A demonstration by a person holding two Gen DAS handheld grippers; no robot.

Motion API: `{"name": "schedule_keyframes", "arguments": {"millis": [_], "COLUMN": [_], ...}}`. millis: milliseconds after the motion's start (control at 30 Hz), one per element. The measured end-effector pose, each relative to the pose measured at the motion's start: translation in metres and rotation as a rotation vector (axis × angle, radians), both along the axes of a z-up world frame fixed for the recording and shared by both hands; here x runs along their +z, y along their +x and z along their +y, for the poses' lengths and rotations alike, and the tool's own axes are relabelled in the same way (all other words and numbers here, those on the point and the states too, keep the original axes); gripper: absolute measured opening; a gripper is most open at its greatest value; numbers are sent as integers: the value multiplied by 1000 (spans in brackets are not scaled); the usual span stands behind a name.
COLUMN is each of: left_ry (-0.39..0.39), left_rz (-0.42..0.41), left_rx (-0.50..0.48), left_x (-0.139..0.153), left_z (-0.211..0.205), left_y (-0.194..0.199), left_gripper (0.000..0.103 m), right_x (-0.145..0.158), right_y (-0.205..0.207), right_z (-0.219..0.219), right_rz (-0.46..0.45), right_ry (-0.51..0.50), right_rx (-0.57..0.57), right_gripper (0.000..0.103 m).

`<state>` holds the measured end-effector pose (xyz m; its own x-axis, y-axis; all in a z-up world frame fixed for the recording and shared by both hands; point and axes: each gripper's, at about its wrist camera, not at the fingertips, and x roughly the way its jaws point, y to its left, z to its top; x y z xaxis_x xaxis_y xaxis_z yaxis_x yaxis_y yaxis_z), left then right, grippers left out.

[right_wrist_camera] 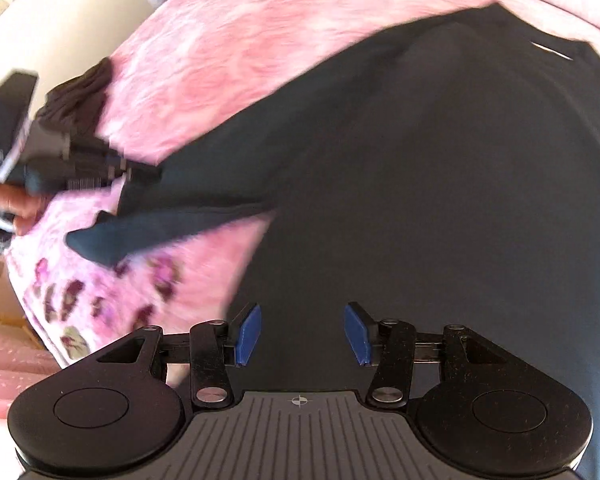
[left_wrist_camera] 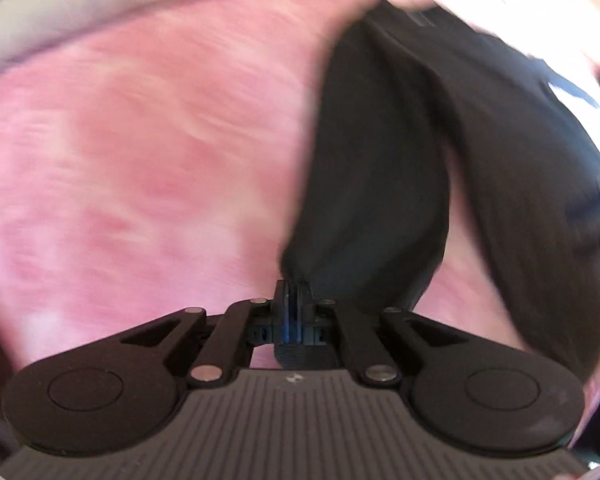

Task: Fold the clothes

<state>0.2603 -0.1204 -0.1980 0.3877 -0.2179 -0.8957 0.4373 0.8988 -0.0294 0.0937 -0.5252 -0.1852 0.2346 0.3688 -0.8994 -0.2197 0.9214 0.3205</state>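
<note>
A black garment (right_wrist_camera: 440,160) lies on a pink patterned bedspread (right_wrist_camera: 228,64). In the left wrist view my left gripper (left_wrist_camera: 294,292) is shut on a bunched end of the black garment (left_wrist_camera: 380,180), which stretches away up and to the right. In the right wrist view my right gripper (right_wrist_camera: 302,334) is open, its blue pads (right_wrist_camera: 249,334) spread over the black cloth with nothing between them. The left gripper (right_wrist_camera: 132,172) also shows at the left of that view, pinching a sleeve-like strip of the garment. Both views are blurred.
The pink bedspread (left_wrist_camera: 140,160) fills most of the left wrist view. A second dark bundle of cloth (right_wrist_camera: 80,92) lies at the bed's left edge. A pale wall (right_wrist_camera: 68,12) and floor lie beyond the bed's left edge.
</note>
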Motion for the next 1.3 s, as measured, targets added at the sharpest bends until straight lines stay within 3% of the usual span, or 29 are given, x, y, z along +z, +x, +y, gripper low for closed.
{"name": "schedule_keyframes", "arguments": {"millis": [67, 233, 300, 367, 500, 633, 800, 933, 1100, 1167, 1267, 1300], "left_ry": [10, -28, -51, -64, -105, -133, -211, -217, -297, -307, -320, -304], "left_rz": [-39, -24, -17, -16, 34, 119, 241, 218, 190, 194, 197, 158], "left_rx": [76, 155, 188, 231, 314, 334, 310, 242, 300, 310, 323, 315], "left_x": [8, 4, 9, 11, 7, -2, -20, -10, -4, -8, -12, -3], "left_z": [26, 60, 76, 91, 124, 144, 137, 116, 113, 114, 116, 118], "left_y": [22, 60, 66, 62, 47, 27, 14, -3, -22, -19, -16, -16], "left_gripper": [1, 5, 22, 30, 32, 36, 38, 38, 41, 36, 3, 3], "right_x": [-4, -14, -18, -22, -23, -26, -30, -28, -16, -16, -18, -19], "right_y": [6, 18, 22, 26, 31, 44, 60, 70, 78, 84, 95, 98], "right_z": [18, 48, 55, 62, 68, 84, 113, 128, 156, 169, 185, 185], "right_rz": [2, 17, 25, 34, 29, 26, 26, 18, -101, -140, -184, -183], "right_ry": [8, 11, 8, 4, 5, 26, 53, 63, 17, 7, -4, -4], "right_rx": [42, 104, 119, 133, 138, 136, 160, 170, 283, 339, 402, 398], "right_gripper": [50, 50, 50, 50, 50, 50, 50, 50, 50, 50, 50, 50]}}
